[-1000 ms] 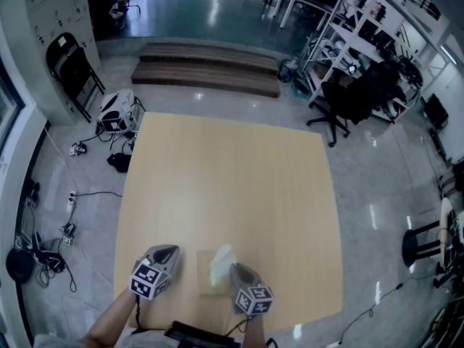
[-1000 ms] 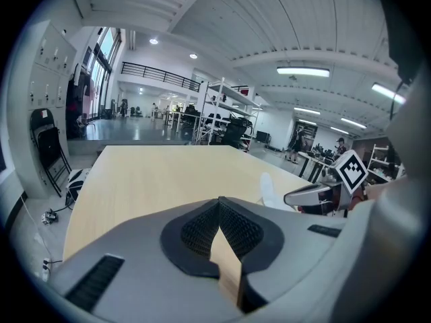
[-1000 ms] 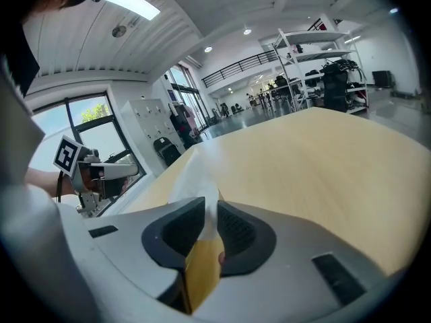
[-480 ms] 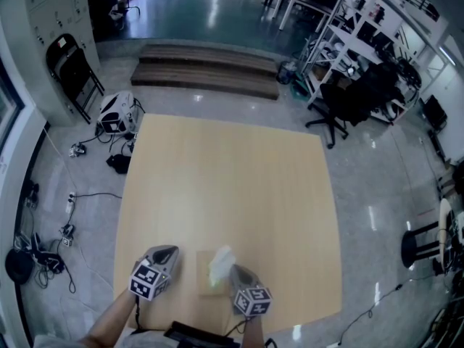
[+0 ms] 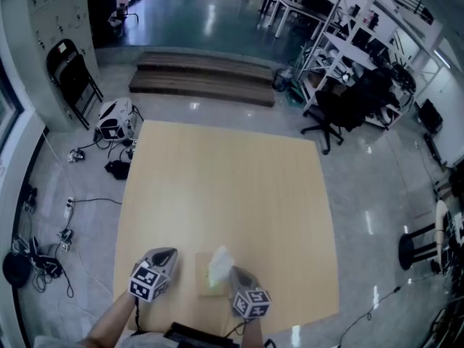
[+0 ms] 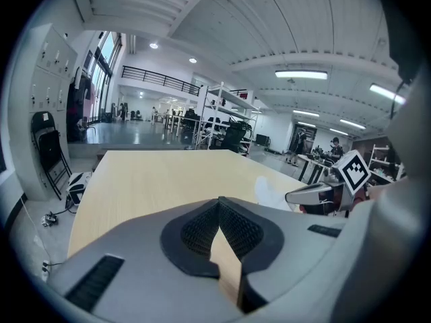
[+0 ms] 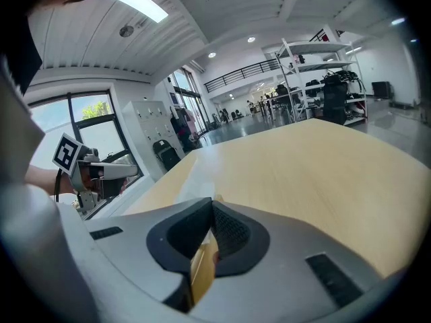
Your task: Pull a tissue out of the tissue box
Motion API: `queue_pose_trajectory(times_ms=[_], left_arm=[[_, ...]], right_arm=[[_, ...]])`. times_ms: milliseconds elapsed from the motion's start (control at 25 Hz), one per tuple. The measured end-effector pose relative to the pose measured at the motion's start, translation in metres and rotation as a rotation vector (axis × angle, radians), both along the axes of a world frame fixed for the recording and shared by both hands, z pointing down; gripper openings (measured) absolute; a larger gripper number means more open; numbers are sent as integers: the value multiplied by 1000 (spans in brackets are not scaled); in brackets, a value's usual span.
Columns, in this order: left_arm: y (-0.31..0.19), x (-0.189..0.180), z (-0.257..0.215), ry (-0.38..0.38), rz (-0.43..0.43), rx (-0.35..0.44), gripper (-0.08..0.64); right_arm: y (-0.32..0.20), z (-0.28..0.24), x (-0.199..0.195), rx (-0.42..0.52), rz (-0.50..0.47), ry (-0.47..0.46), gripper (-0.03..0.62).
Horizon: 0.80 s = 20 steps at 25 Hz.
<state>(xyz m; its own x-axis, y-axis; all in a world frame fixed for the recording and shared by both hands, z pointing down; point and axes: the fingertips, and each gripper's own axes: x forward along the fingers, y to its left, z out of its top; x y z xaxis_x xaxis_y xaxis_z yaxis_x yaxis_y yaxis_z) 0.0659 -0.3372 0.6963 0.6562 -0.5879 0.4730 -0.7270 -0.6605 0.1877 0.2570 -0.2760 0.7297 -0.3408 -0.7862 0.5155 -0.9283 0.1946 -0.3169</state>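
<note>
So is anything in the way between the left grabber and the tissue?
Nothing visible is. Only bare table lies between the left gripper and the tissue poking out of the tissue box. The right gripper is on the tissue's far side, where it seems to pinch the edge.

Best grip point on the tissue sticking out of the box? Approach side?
The upper free tuft of the tissue, clear of the tissue box. Likely come from the person's right, jaws across the sheet: it stands up from the box top, and the right gripper is right at it.
</note>
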Motion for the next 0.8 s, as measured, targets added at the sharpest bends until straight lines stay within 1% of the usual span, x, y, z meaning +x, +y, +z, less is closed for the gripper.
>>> queue_pose_trajectory(times_ms=[360,600,800], left_arm=[[1,-5,-11,20,-10,27,8],[5,0,-24,50,-8,43,8],[6,-4,-30,60,-20,58,8]], right_arm=[[-8,-31,-1,72,-3,25,3],[-16,-57,7,135,5,45,3],[-23,-79,11,183,4,69,3]])
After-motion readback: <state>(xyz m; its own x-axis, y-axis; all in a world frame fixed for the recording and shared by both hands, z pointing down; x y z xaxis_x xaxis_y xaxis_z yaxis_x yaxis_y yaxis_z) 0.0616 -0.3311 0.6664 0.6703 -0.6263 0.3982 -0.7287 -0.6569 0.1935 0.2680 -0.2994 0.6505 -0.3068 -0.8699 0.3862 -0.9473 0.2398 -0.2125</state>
